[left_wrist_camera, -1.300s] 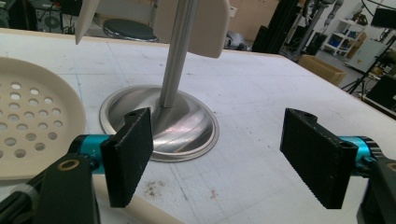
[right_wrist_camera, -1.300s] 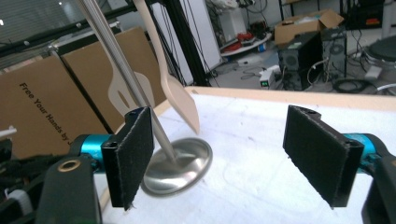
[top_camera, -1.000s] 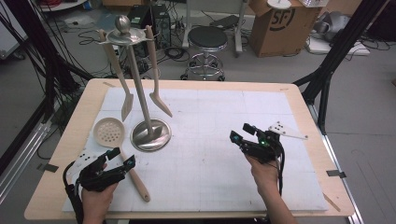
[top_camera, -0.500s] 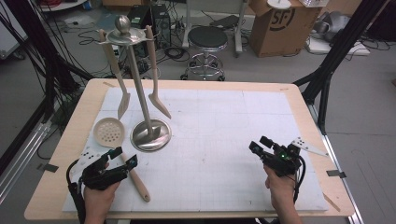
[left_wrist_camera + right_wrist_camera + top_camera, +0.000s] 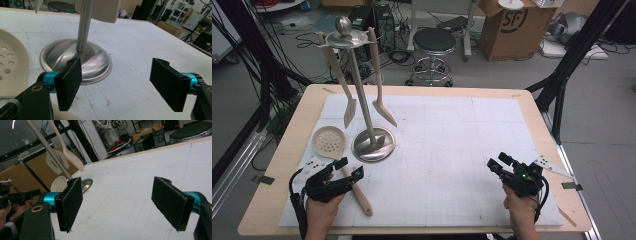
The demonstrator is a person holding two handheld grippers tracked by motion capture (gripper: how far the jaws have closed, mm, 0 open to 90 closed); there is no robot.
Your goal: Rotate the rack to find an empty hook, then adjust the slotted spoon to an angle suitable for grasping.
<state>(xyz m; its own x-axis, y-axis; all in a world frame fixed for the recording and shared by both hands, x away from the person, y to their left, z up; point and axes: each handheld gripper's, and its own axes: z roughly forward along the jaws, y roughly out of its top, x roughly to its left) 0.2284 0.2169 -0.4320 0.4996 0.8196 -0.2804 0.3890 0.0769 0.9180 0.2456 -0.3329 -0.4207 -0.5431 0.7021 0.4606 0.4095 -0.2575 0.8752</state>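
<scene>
On the bench (image 5: 452, 125), near its left front edge, your left gripper (image 5: 343, 172) hovers with jaws wide and empty over the wooden handle of the slotted spoon (image 5: 329, 142), which lies flat just beside the rack's steel base (image 5: 373, 145). Your right gripper (image 5: 507, 167) sits wide and empty, well apart at the right. You seem to be at the approach; next, lower and straddle the handle before closing.
</scene>
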